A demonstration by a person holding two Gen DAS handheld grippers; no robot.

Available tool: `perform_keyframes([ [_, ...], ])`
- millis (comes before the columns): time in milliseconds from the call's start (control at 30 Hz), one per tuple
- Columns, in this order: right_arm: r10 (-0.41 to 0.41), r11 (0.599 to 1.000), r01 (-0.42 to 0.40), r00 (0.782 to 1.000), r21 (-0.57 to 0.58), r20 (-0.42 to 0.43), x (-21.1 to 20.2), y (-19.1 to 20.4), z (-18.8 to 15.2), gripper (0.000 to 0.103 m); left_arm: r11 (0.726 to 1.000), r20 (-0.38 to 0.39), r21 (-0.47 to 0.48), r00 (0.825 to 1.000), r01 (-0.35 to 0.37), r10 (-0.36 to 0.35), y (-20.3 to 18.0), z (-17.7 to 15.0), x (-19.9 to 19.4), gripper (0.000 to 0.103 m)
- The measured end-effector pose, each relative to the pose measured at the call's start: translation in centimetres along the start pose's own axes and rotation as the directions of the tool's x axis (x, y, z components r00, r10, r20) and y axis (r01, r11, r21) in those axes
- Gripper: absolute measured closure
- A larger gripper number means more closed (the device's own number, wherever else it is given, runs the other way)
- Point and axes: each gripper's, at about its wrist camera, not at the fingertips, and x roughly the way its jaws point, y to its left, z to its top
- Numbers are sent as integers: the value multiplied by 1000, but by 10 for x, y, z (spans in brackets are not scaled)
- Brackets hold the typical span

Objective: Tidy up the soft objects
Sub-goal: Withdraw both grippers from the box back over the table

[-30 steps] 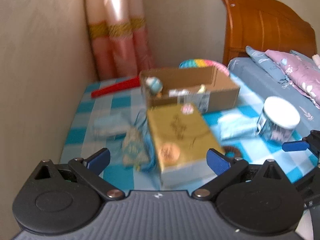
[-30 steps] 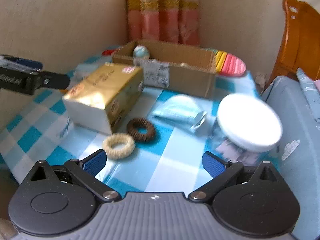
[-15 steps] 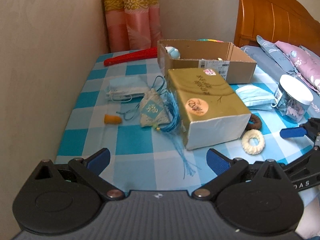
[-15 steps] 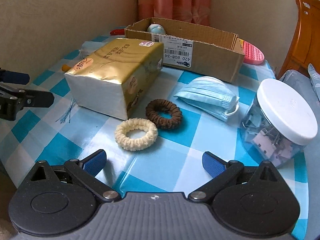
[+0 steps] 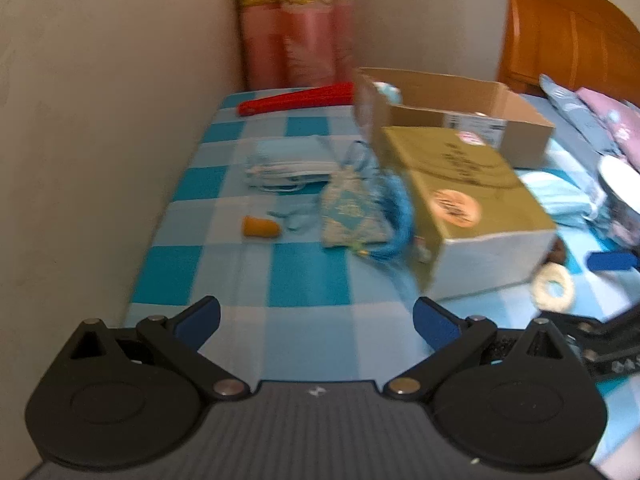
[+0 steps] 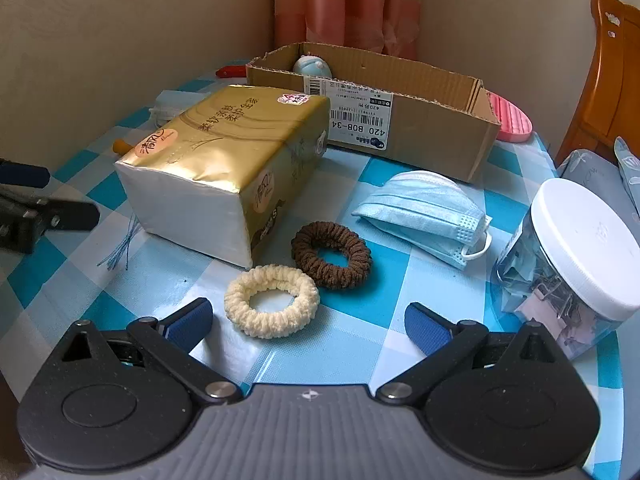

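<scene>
An open cardboard box point(image 6: 420, 120) stands at the back of the checked table, with a small blue plush point(image 6: 312, 67) inside. A gold tissue pack point(image 6: 224, 168) lies in front of it. A cream scrunchie point(image 6: 272, 300) and a brown scrunchie point(image 6: 332, 254) lie just ahead of my right gripper point(image 6: 308, 322), which is open and empty. A blue face mask point(image 6: 424, 212) lies to their right. In the left wrist view, a mask stack point(image 5: 288, 164), a tasselled sachet point(image 5: 352, 212) and an orange piece point(image 5: 260, 227) lie ahead of my open, empty left gripper point(image 5: 316, 320).
A clear jar of binder clips with a white lid point(image 6: 572, 256) stands at the right. A red flat object point(image 5: 296, 98) and a pink ribbed item point(image 6: 512, 120) lie near the box. A wall runs along the left; a bed with pillows point(image 5: 592, 108) borders the right.
Both views have drawn closer to the table. The left view has shifted slightly left and blurred with motion. Both grippers stay open and nothing on the table has moved.
</scene>
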Motion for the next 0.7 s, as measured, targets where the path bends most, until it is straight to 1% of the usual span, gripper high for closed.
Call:
perform_keyframes([
  [133, -3, 1000, 3, 1000, 7, 12, 0, 0, -2, 0, 998, 11, -29, 998, -55, 56, 13, 4, 10, 1],
  [300, -11, 1000, 11, 1000, 16, 18, -1, 1, -3, 0, 994, 66, -57, 993, -89, 93, 27, 10, 21, 2],
  [333, -11, 1000, 11, 1000, 16, 20, -2, 1, -4, 0, 994, 71, -63, 993, -91, 96, 29, 11, 23, 4],
  [400, -13, 1000, 12, 1000, 17, 25, -2, 1, -5, 0, 993, 71, -70, 992, -98, 103, 33, 13, 29, 4],
  [467, -14, 1000, 14, 1000, 18, 27, -3, 1, -5, 0, 991, 73, -65, 990, -120, 125, 34, 15, 36, 7],
  [533, -14, 1000, 13, 999, 18, 30, -3, 1, -5, 0, 989, 81, -57, 987, -134, 138, 34, 16, 40, 15],
  [700, -13, 1000, 13, 999, 17, 31, -3, 1, -6, 0, 992, 89, -60, 990, -107, 112, 36, 18, 49, 25],
])
